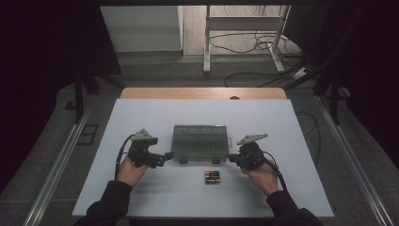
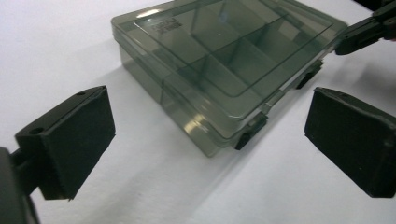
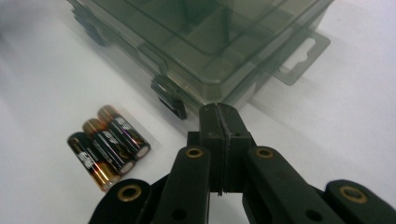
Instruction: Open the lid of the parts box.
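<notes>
Three batteries [image 3: 108, 145] lie side by side before a closed, smoky translucent compartment box [image 1: 201, 142] mid-table; left gripper [image 1: 167, 155] gapes wide, right gripper [image 1: 231, 158] is pressed closed on nothing.

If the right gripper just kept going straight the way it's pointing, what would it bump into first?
Most likely the smoky plastic box. The right gripper, jaws pressed together, points at the box's near corner, beside a black latch. The batteries lie off to one side, out of its line.
</notes>
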A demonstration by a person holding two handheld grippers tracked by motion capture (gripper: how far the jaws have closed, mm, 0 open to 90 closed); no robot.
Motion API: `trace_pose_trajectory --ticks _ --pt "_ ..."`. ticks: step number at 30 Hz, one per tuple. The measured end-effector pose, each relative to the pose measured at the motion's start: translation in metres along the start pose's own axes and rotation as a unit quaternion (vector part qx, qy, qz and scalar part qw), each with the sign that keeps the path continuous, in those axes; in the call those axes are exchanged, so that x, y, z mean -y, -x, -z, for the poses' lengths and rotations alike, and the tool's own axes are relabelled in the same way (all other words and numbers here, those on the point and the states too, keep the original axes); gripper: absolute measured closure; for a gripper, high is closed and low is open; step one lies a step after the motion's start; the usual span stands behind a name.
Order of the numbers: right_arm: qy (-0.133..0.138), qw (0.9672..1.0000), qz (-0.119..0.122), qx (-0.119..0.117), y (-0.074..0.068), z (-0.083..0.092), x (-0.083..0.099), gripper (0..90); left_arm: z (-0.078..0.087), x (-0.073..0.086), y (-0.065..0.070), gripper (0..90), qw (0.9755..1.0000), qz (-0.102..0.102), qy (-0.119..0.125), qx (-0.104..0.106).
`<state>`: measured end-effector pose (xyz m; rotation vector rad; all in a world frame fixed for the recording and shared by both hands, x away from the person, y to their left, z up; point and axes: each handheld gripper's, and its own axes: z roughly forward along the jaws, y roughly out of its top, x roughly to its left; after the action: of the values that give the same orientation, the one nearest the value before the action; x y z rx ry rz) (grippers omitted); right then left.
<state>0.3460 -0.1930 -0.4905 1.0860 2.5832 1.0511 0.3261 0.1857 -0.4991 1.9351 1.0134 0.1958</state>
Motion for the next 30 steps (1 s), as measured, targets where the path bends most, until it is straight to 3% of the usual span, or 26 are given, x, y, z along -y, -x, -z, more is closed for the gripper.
trace_pose_trajectory --ticks 11,14,18,19,22,27,28,29,30 --pt "0.033 0.9995 -0.003 -0.002 0.0 0.007 -0.005 88.8 0.002 -0.004 0.005 2.2 0.9997 -0.018 -0.008 0.013" --pt "0.047 0.9988 -0.002 -0.009 0.0 0.01 -0.008 88.8 0.006 -0.005 0.003 5.1 0.9997 -0.01 -0.004 0.021" --pt "0.05 0.9987 -0.001 -0.008 0.0 0.012 -0.01 88.9 0.01 -0.005 0.0 15.3 0.9998 -0.009 0.001 0.017" --pt "0.054 0.9985 -0.004 -0.009 0.0 0.013 -0.011 88.9 0.01 -0.004 -0.002 18.3 0.9996 -0.001 0.005 0.028" --pt "0.059 0.9982 -0.007 -0.01 0.0 0.014 -0.014 88.9 0.01 -0.003 -0.002 25.7 0.9995 0.0 0.004 0.03" --pt "0.07 0.9973 -0.016 -0.017 0.002 0.015 -0.019 88.9 0.008 -0.004 0.0 35.9 0.9997 -0.01 -0.003 0.022" --pt "0.073 0.997 -0.02 -0.018 0.001 0.015 -0.02 88.9 0.008 -0.004 0.001 39.1 0.9997 -0.011 -0.005 0.023" --pt "0.075 0.9967 -0.02 -0.022 0.001 0.015 -0.021 88.9 0.008 -0.004 0.001 47.8 0.9996 -0.013 -0.005 0.025" --pt "0.077 0.9966 -0.02 -0.023 0.002 0.015 -0.022 88.9 0.008 -0.004 0.002 47.8 0.9995 -0.014 -0.005 0.028"
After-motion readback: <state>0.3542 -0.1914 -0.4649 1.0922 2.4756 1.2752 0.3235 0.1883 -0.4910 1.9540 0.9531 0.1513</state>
